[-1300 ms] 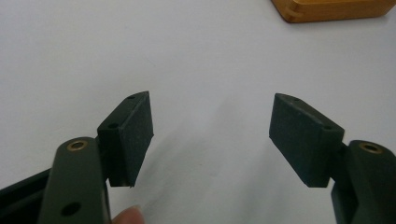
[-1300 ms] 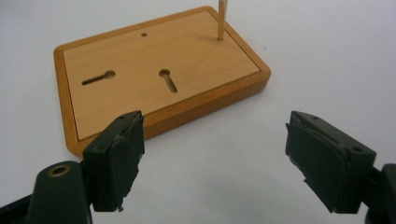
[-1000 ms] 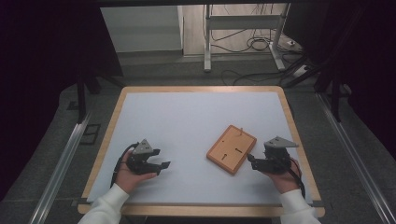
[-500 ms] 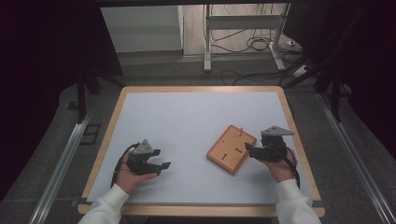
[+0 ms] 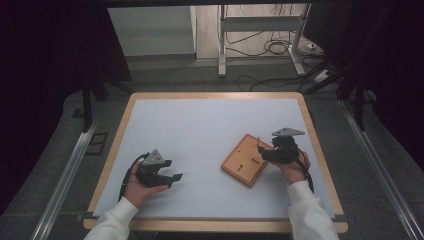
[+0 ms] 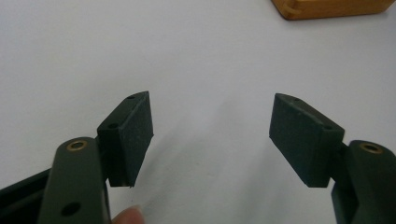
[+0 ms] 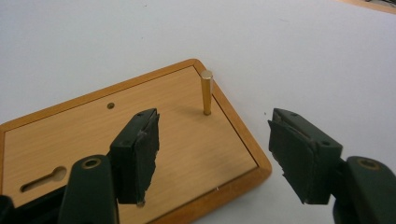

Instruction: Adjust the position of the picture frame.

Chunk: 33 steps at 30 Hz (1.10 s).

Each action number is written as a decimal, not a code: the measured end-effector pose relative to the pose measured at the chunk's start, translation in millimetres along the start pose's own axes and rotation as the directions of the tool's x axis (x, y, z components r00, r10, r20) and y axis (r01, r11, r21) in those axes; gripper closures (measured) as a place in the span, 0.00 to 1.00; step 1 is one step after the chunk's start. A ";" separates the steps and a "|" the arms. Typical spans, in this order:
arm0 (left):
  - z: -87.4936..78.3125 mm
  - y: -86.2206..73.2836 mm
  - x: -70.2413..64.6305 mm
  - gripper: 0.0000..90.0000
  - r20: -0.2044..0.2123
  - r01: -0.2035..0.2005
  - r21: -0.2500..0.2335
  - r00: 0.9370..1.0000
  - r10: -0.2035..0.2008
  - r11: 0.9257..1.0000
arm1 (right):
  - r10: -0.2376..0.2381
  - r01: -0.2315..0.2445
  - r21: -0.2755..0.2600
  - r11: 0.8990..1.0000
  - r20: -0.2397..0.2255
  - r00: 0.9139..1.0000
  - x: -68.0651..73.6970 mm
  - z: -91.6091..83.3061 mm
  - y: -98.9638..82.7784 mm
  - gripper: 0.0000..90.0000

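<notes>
High view: fixed overhead, facing forward and down, whole desk (image 5: 200, 125) mid-frame. Both gripper views sit low and close over the desk. Shared: wooden board (image 5: 247, 160), upper right in left gripper view (image 6: 327, 7), lower left in right gripper view (image 7: 116, 144).

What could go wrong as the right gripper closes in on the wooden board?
The right gripper, its jaws just closing with nothing gripped, straddles the wooden board's corner. The brass pin stands just ahead; a jaw could knock it. The board lies loose on the table, so a push might slide it.
</notes>
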<state>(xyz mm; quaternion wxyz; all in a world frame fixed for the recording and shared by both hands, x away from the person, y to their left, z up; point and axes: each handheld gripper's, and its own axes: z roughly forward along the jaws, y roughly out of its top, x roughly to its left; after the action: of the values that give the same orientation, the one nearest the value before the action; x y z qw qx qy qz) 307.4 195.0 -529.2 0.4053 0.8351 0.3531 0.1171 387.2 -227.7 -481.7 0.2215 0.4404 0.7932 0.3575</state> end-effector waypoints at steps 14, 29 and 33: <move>-0.2 -0.1 -0.6 0.33 -0.001 -0.002 0.000 1.000 0.002 1.000 | -0.026 0.026 0.019 0.999 -0.028 0.999 -0.9 37.8 16.2 0.53; 0.8 -0.5 -1.3 0.33 0.003 -0.011 0.005 1.000 0.011 1.000 | 0.010 -0.008 0.029 1.000 -0.077 0.997 -10.8 47.3 7.0 0.80; 1.8 -0.7 -0.7 0.33 0.007 -0.013 0.008 1.000 0.013 1.000 | 0.000 0.002 0.015 1.000 -0.096 0.995 -10.8 48.4 5.8 0.92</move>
<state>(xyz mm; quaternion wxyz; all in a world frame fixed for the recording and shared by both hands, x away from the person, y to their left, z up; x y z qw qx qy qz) 307.4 193.8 -530.8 0.4026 0.8393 0.3467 0.1152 428.1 -216.9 -508.2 0.1799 0.4241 0.8059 0.3720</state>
